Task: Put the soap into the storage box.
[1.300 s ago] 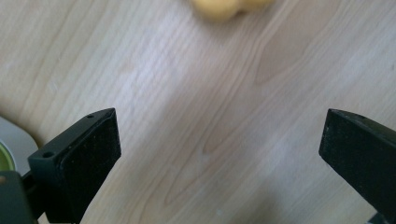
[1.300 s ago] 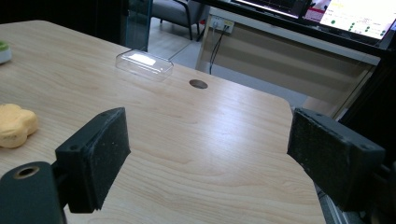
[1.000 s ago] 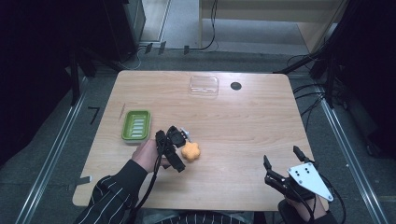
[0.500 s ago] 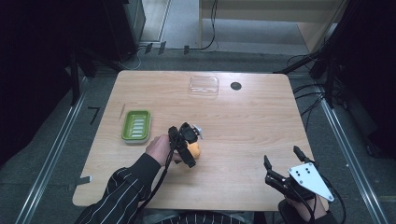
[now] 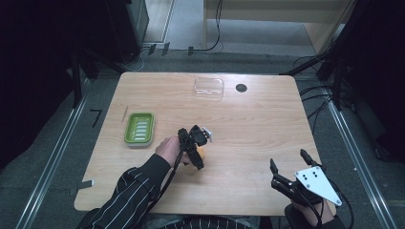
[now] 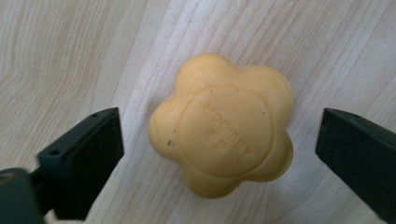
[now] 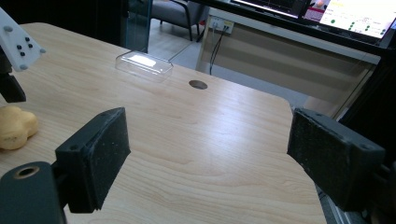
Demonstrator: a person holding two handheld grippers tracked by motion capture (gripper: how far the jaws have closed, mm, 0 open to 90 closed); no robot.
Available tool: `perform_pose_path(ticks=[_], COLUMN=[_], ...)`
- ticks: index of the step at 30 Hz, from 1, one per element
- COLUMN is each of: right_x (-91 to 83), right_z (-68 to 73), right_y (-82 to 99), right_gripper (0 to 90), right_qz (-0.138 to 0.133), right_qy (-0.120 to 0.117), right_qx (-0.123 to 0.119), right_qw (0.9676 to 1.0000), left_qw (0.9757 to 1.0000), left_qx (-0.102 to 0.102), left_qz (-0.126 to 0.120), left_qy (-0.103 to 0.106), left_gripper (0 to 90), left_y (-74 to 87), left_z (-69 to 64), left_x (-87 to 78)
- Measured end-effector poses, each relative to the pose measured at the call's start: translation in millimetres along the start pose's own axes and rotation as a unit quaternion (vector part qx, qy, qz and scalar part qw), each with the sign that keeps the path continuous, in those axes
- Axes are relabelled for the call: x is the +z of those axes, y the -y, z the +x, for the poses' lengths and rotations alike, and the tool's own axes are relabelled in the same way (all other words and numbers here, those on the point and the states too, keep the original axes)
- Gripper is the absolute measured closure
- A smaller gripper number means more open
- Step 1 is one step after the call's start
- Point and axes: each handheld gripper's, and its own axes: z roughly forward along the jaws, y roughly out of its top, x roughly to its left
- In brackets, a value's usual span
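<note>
Item: yellow flower-shaped soap point(image 6: 222, 125), lying flat on the tabletop point(image 5: 258, 124) at centre frame of the left gripper view, between the jaws of the left hand-held gripper point(image 6: 219, 140), which have just been closing a little but stand clear of it on both sides. Handling note: the step in hand appears to be the grasp; it likely goes best with the jaws lowered evenly, soap kept centred, and closed across opposite lobes so it cannot squirt out. Right hand-held gripper point(image 5: 289, 171): released, lower right of the high view, well apart.

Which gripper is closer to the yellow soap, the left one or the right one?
Left. The left gripper stands over the yellow soap, open jaws either side; the right gripper waits apart near the table's corner.
</note>
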Motion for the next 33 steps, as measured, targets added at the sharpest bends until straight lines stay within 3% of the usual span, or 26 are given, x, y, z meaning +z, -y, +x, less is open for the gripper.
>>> perform_pose_path(ticks=[7, 9, 19, 24, 33], right_x=[0.1, 0.0, -0.1, -0.5, -0.8], right_z=[-0.4, -0.3, -0.4, -0.5, -0.9], right_y=[0.1, 0.2, 0.1, 0.3, 0.3], right_gripper=[13.3, 13.3, 13.3, 13.3, 13.3], right_qz=[-0.001, 0.0, -0.001, 0.0, -0.002], right_qy=[0.0, 0.001, 0.0, 0.001, 0.002], right_qx=[0.0, 0.001, 0.0, 0.002, 0.002], right_qw=[1.0, 1.0, 1.0, 1.0, 1.0], left_qw=[1.0, 1.0, 0.9999, 0.9998, 0.9999], left_qx=[0.005, 0.005, 0.005, 0.016, 0.01], left_qz=[-0.003, -0.003, 0.003, 0.002, -0.013], left_qy=[-0.003, 0.0, -0.011, -0.016, -0.003], left_gripper=[7.4, 12.6, 16.9, 19.1, 25.6], left_y=[-0.2, 0.1, 0.5, -0.2, 3.2], left_z=[-0.2, 0.6, 1.2, -1.0, -0.2], left_x=[2.6, 2.3, 6.8, 9.2, 8.2])
